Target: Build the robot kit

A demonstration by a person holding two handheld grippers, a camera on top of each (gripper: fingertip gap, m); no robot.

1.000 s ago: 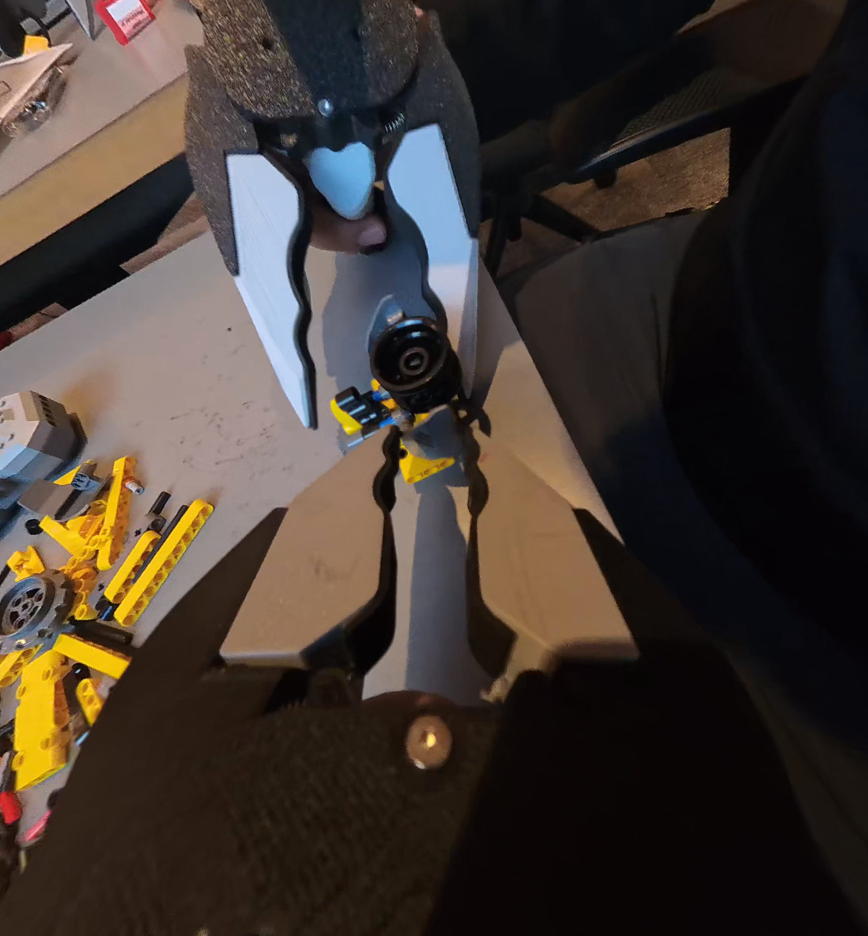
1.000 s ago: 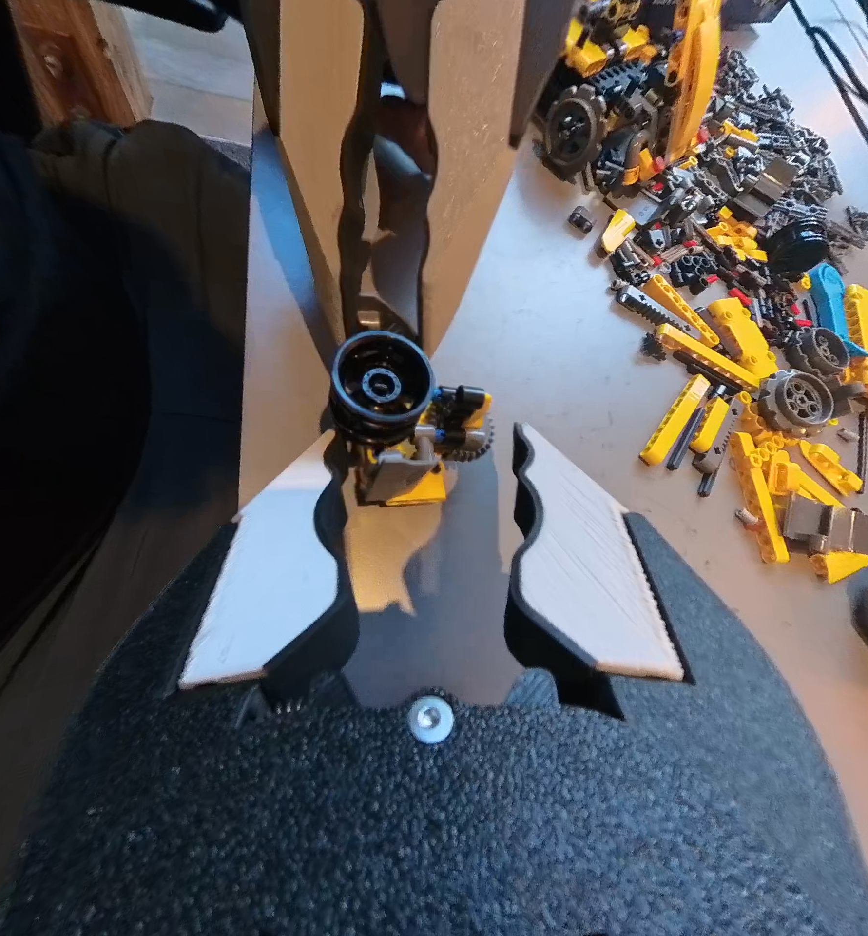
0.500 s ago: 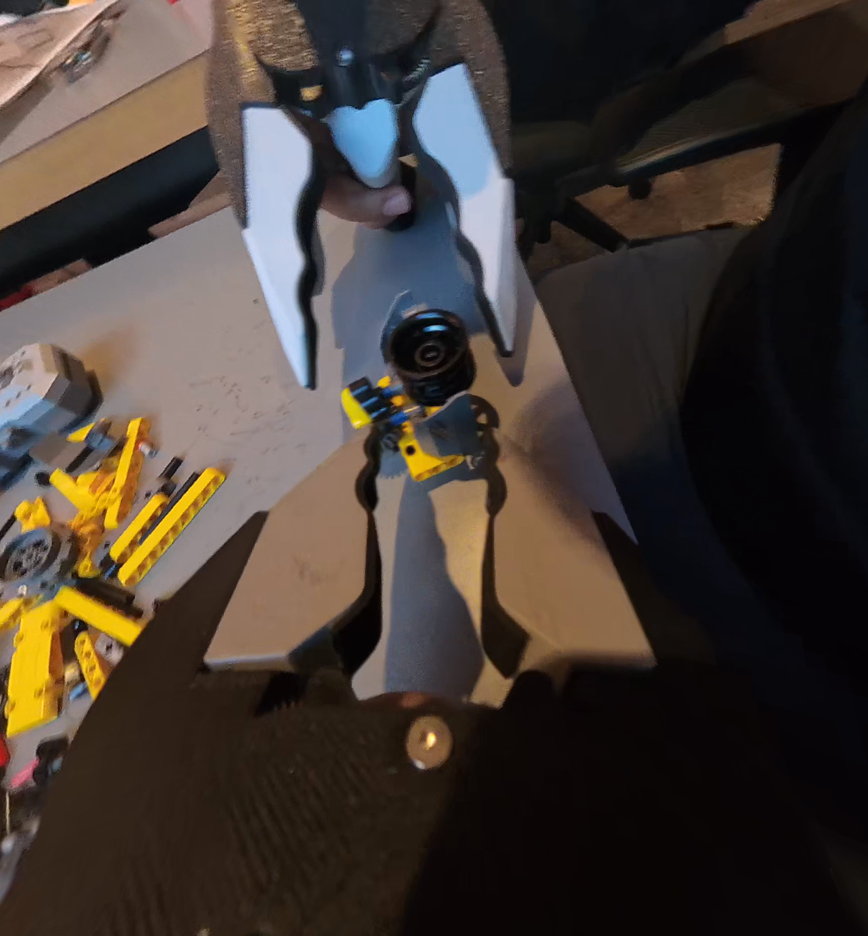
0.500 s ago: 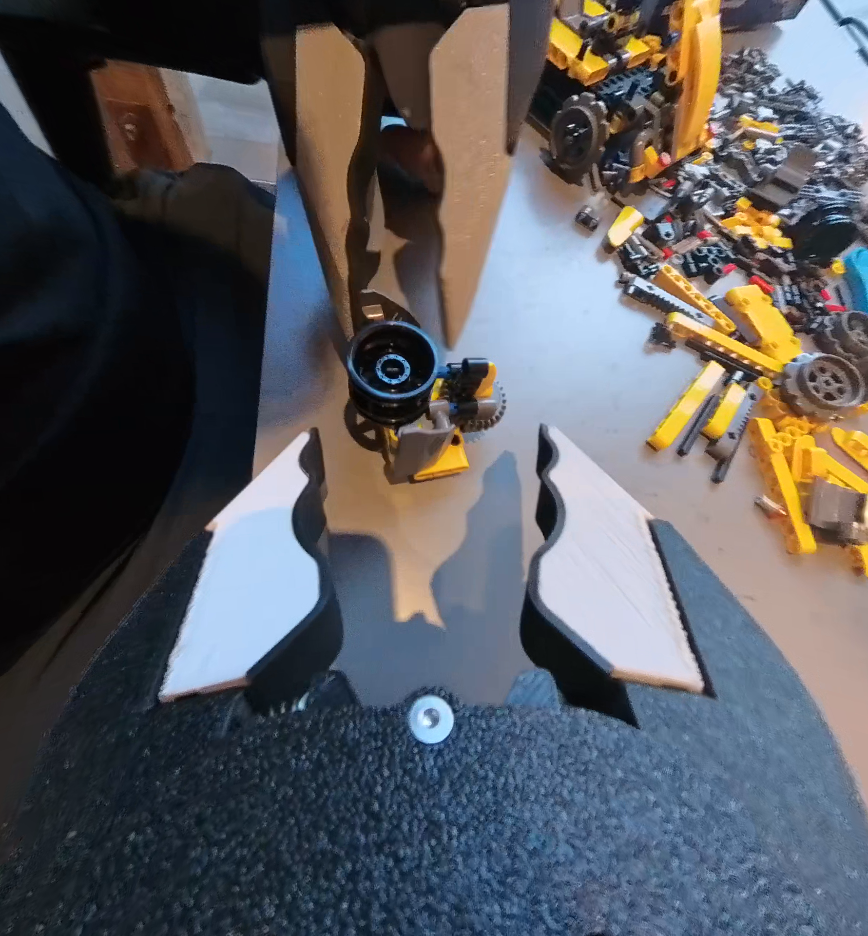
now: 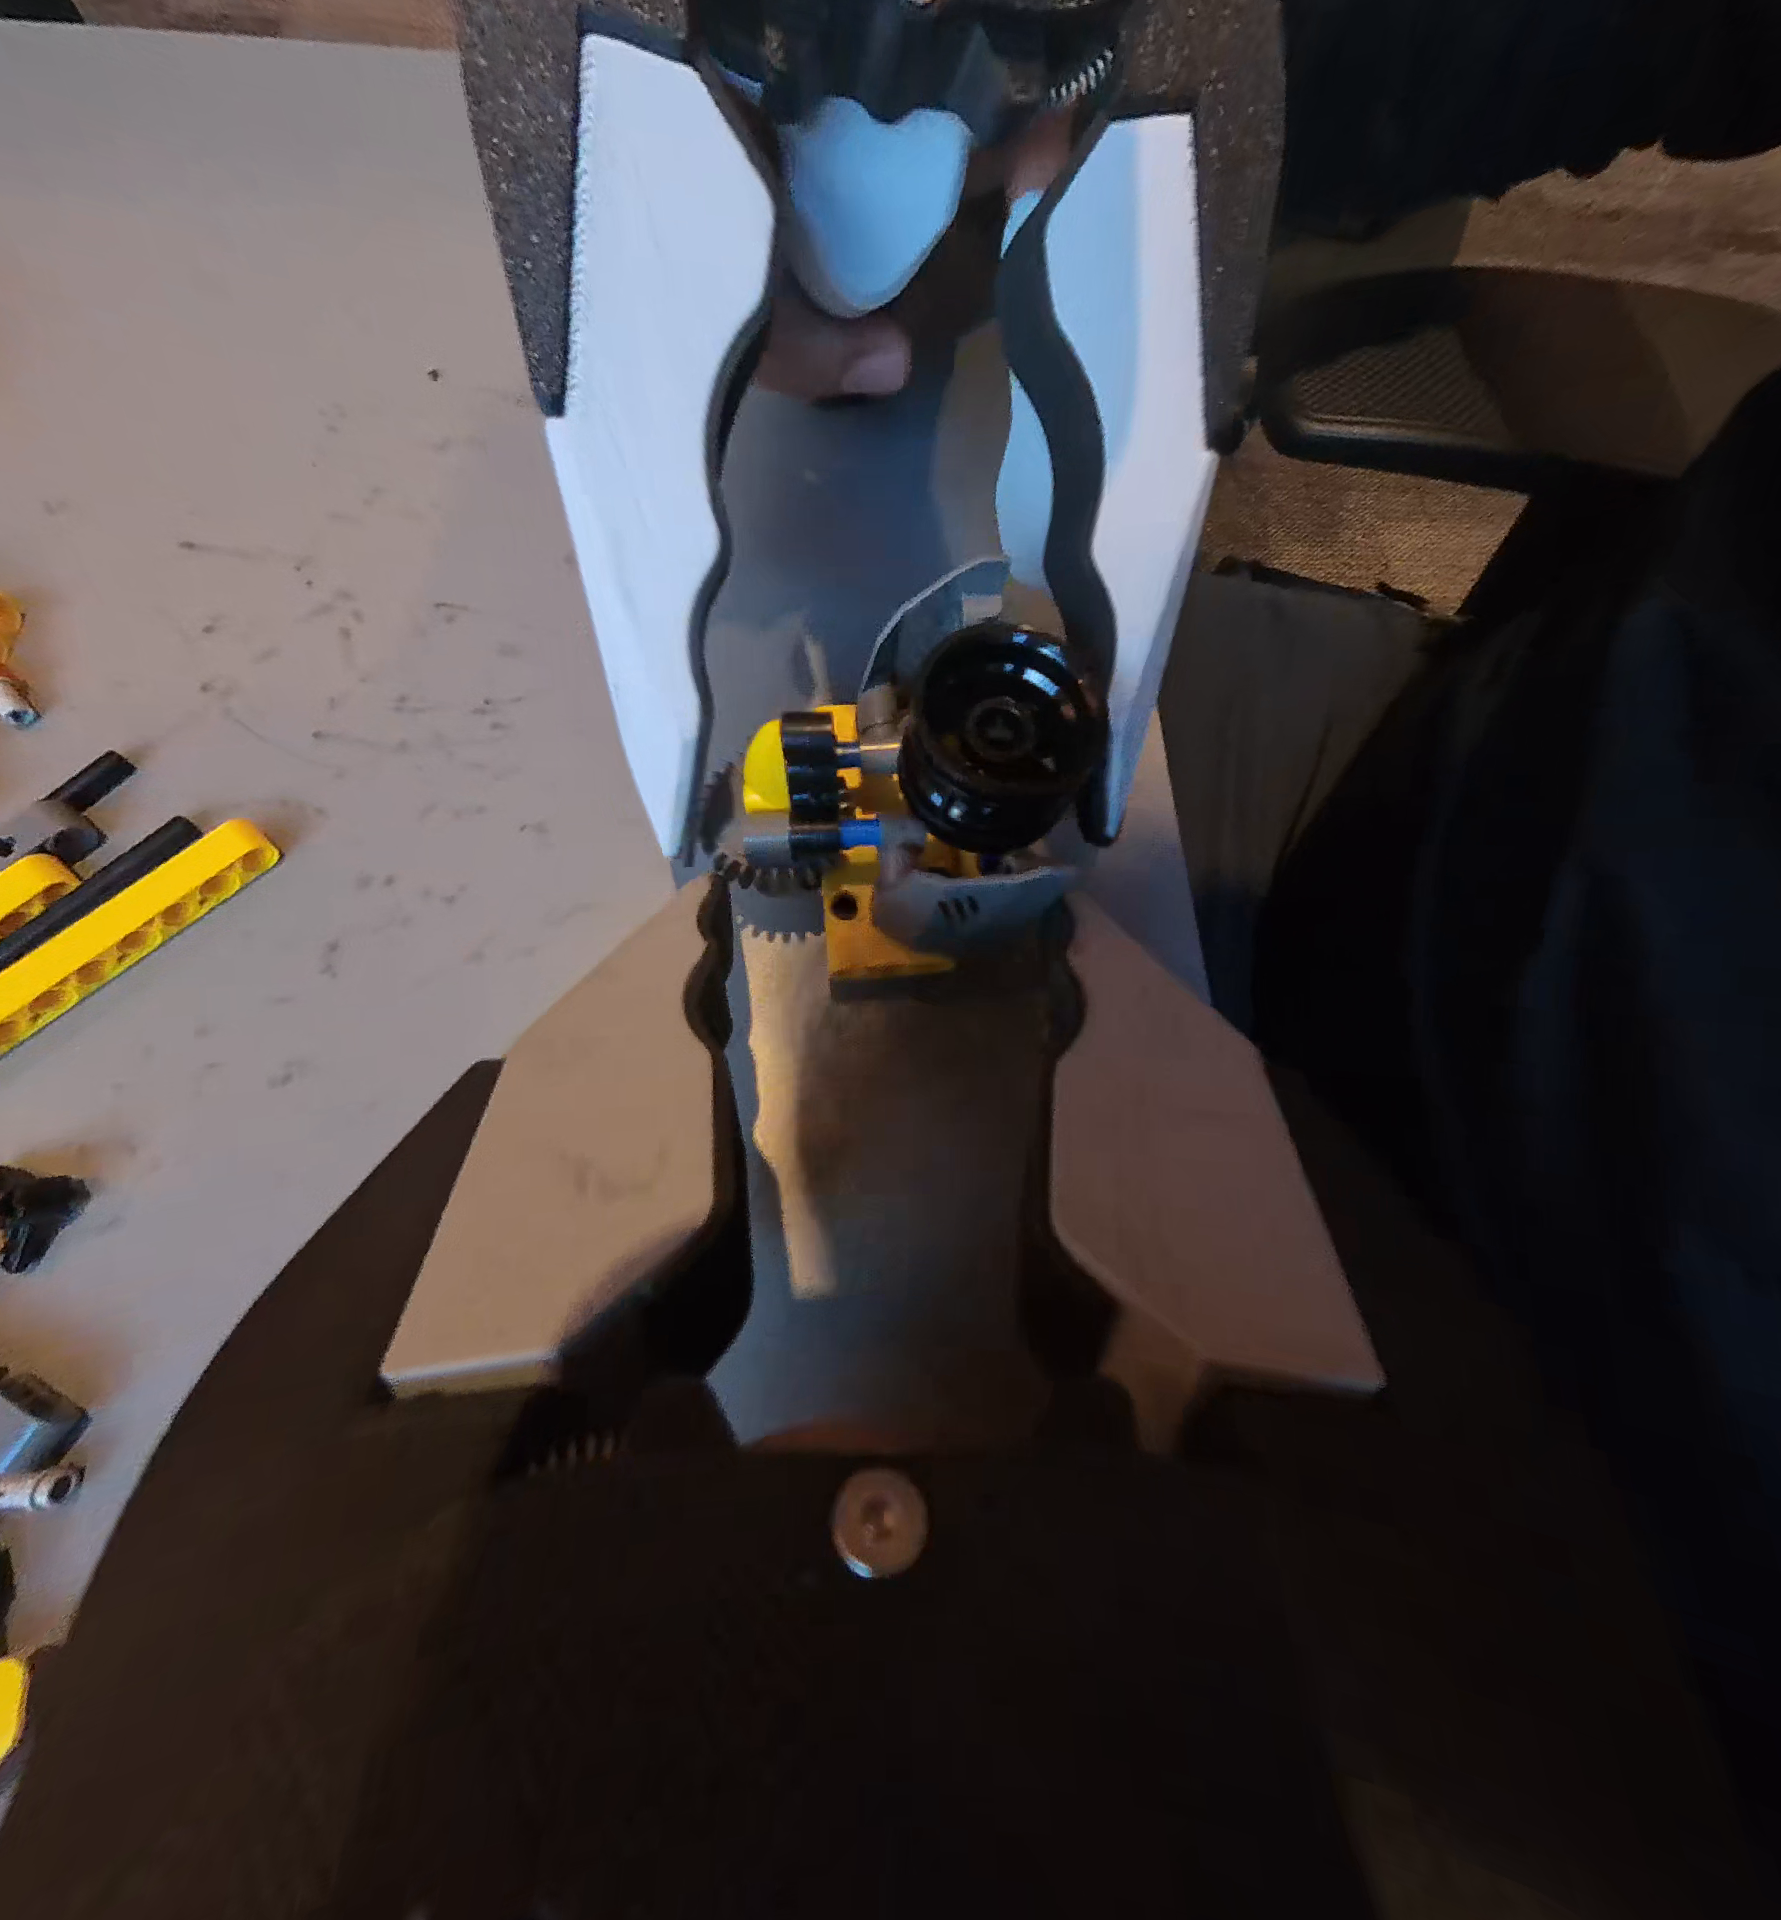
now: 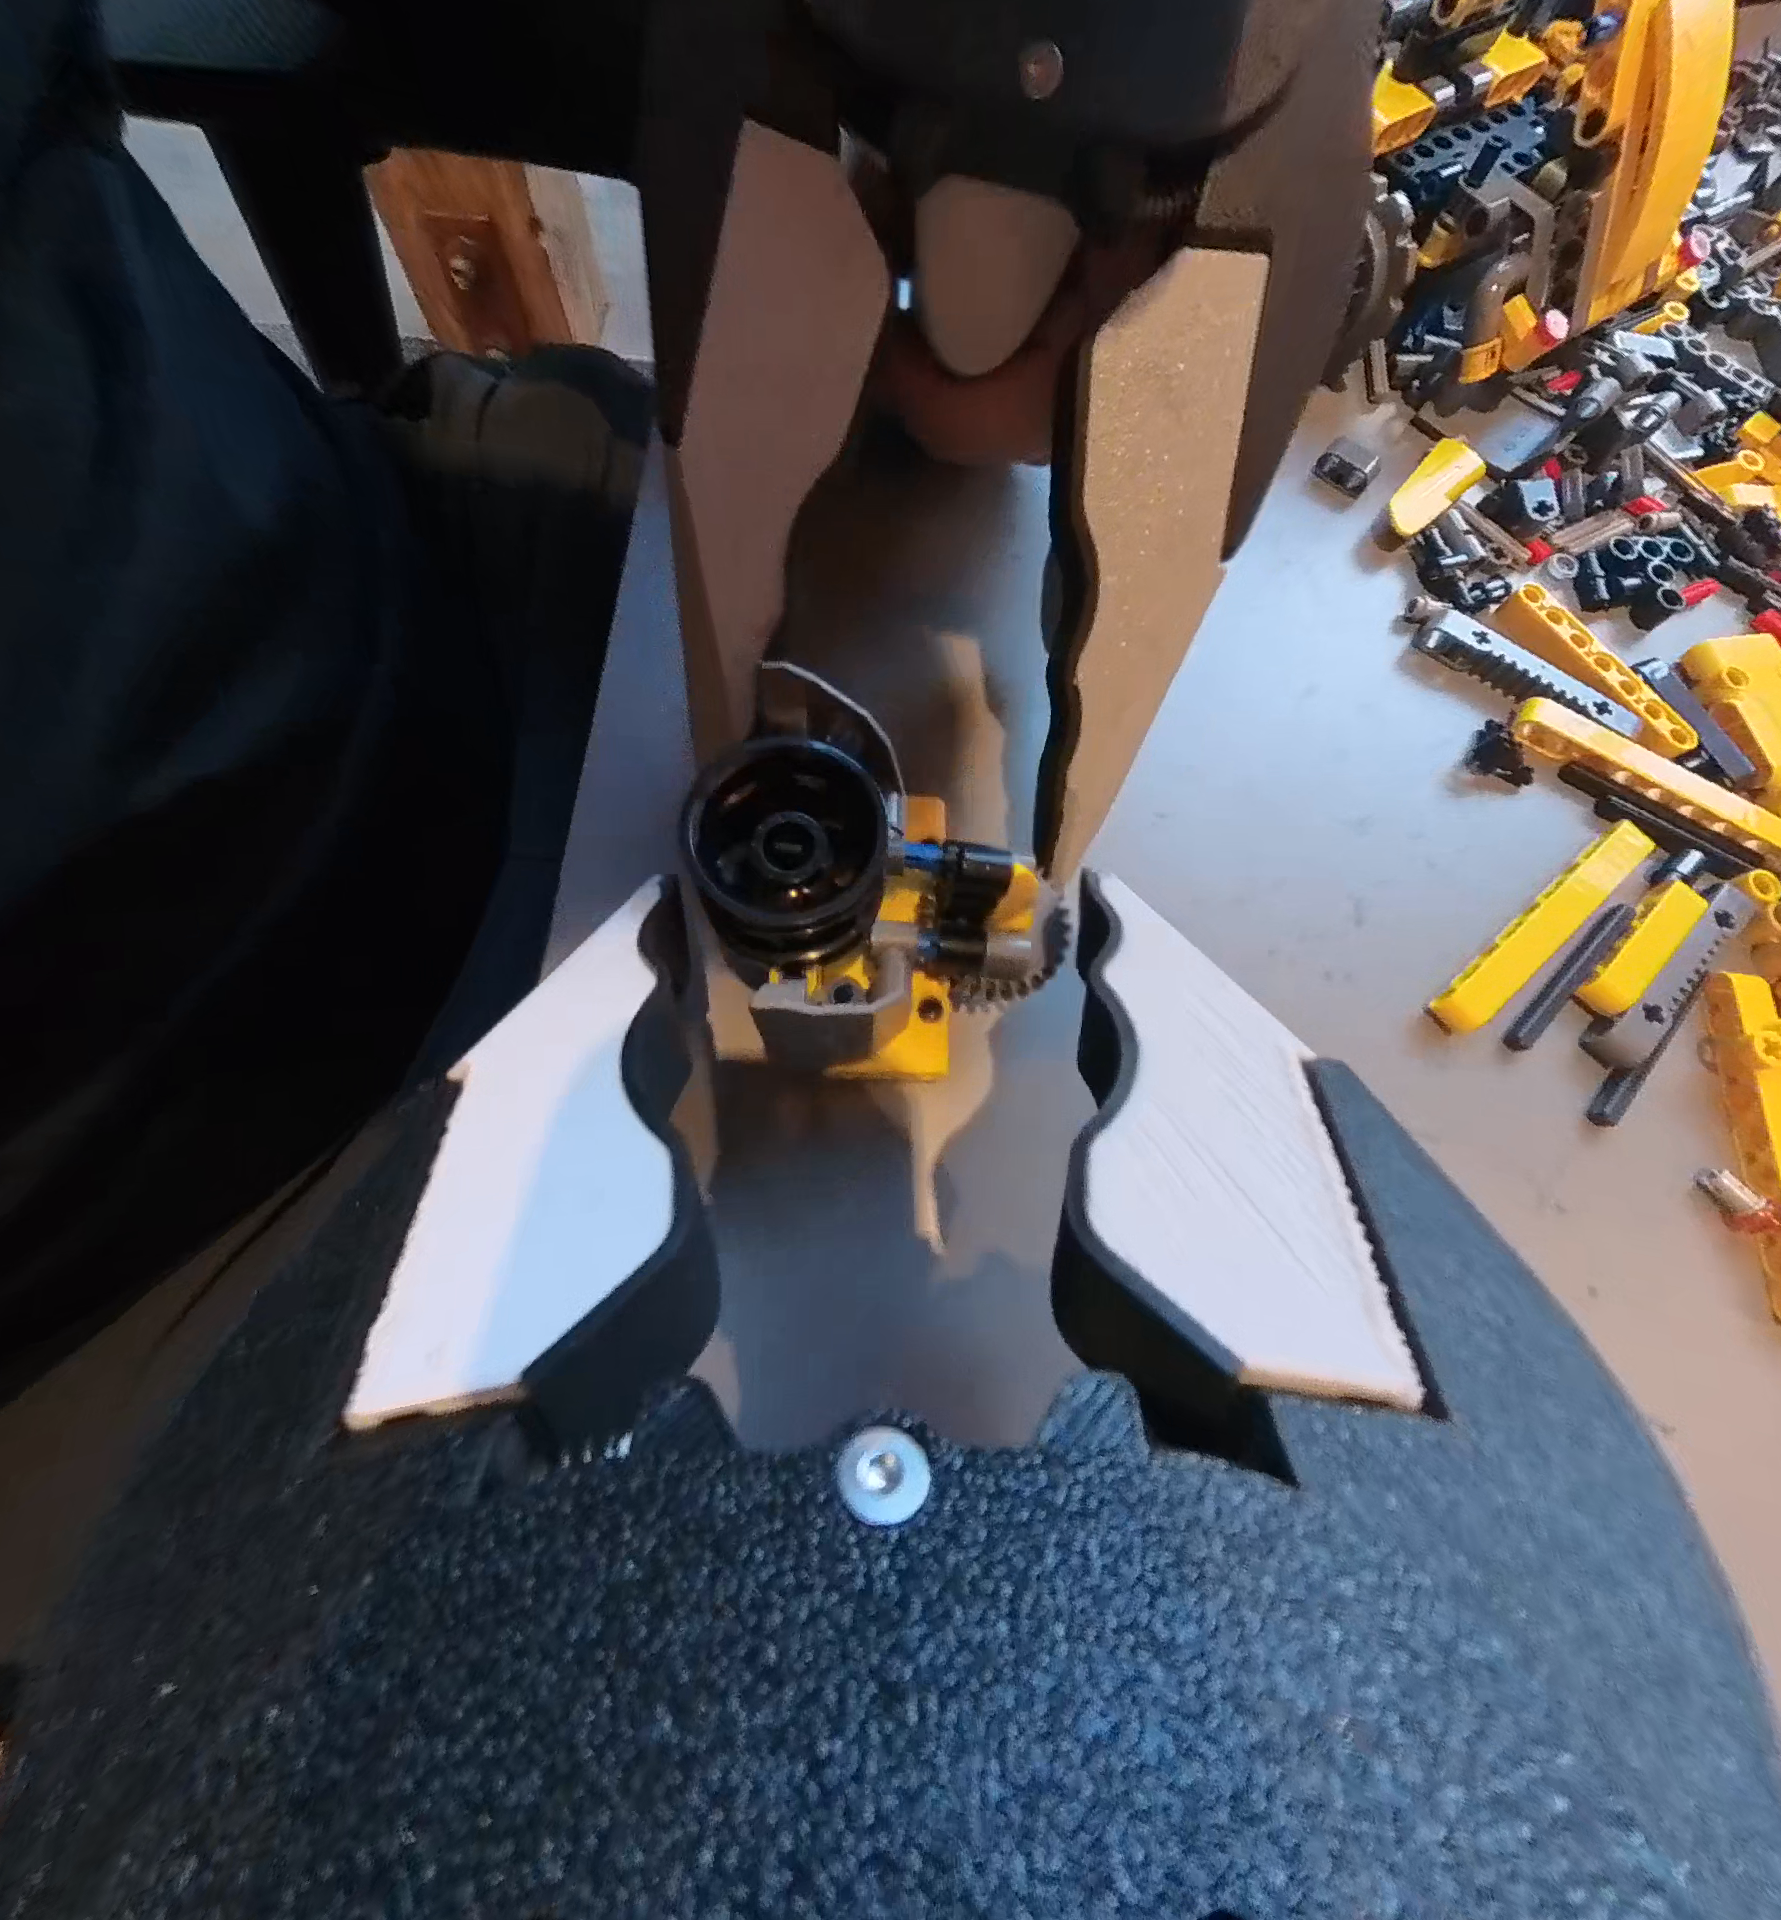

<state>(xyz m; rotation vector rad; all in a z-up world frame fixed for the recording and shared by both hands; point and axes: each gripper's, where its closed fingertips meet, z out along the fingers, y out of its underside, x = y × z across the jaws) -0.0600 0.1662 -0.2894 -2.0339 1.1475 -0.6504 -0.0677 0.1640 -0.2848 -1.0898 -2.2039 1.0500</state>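
The small yellow brick assembly (image 5: 870, 831) with a black wheel (image 5: 1000, 732) sits on the grey tabletop (image 5: 242, 416) — between the left tongs (image 5: 891, 914) and right tongs (image 6: 870, 894), both spread; loose bricks (image 6: 1644, 727) lie nearby.

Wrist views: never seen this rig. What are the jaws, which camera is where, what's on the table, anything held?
No robot here: a person holds two hand-held grippers, each with a camera looking along its jaws. In the left wrist view, the left gripper is at the bottom and the right gripper faces it. The right wrist view mirrors this. Both pairs of jaws are open around a small yellow and grey toy-brick assembly with a black wheel on the grey table; grip contact is unclear. A pile of loose yellow and black toy-brick parts lies beside it.
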